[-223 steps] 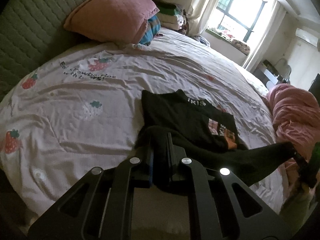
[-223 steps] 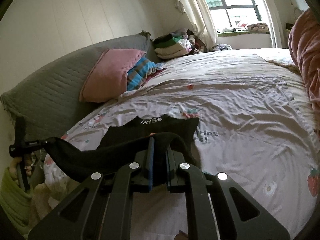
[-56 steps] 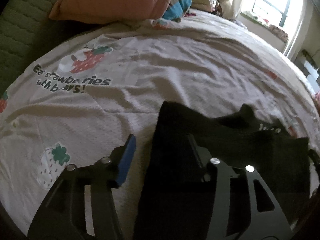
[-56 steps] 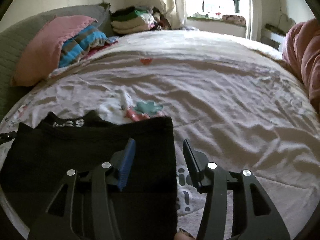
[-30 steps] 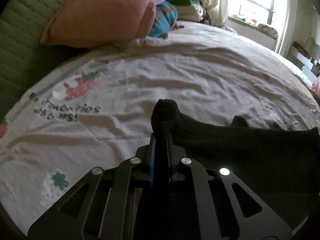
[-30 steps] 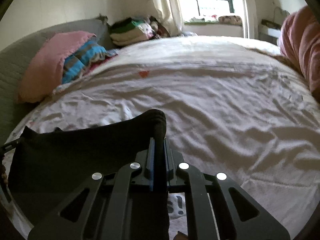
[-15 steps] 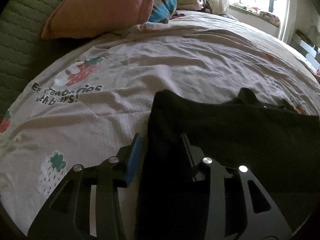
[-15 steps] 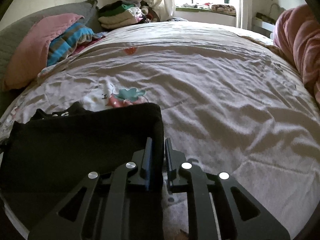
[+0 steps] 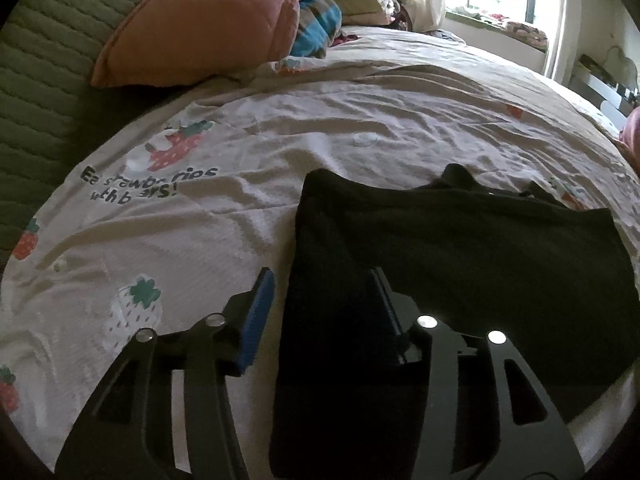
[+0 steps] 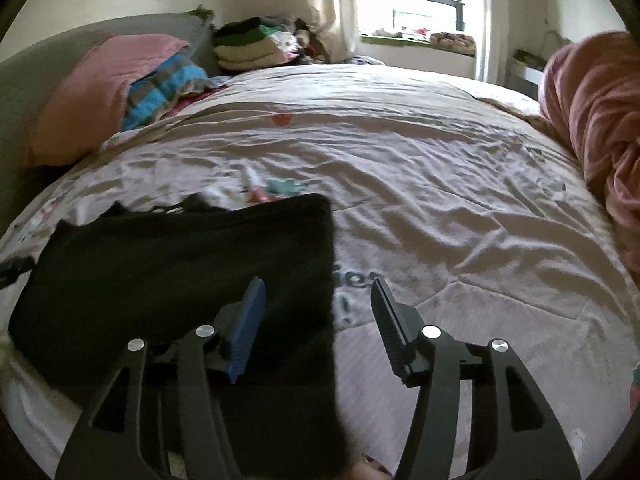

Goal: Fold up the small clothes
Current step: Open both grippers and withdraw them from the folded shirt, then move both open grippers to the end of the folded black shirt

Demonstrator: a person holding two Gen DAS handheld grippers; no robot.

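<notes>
A small black T-shirt (image 9: 460, 248) lies folded flat on the strawberry-print bedsheet (image 9: 200, 220). It also shows in the right wrist view (image 10: 180, 260). My left gripper (image 9: 322, 280) is open, its jaws straddling the shirt's left edge just above the cloth. My right gripper (image 10: 318, 290) is open over the shirt's right edge, with the blue-padded finger (image 10: 248, 320) above the cloth and the other finger above the sheet. Neither gripper holds anything.
A pink pillow (image 9: 208, 24) and a striped blue cloth (image 9: 316, 20) lean on the green headboard (image 9: 40, 80) at the back left. Folded clothes (image 10: 256, 46) are stacked by the window. A pink blanket (image 10: 592, 120) is heaped at the right.
Both grippers were shut on the shirt's folded edge a second ago. They lowered it onto the bed and opened, the left first. The shirt now lies flat.
</notes>
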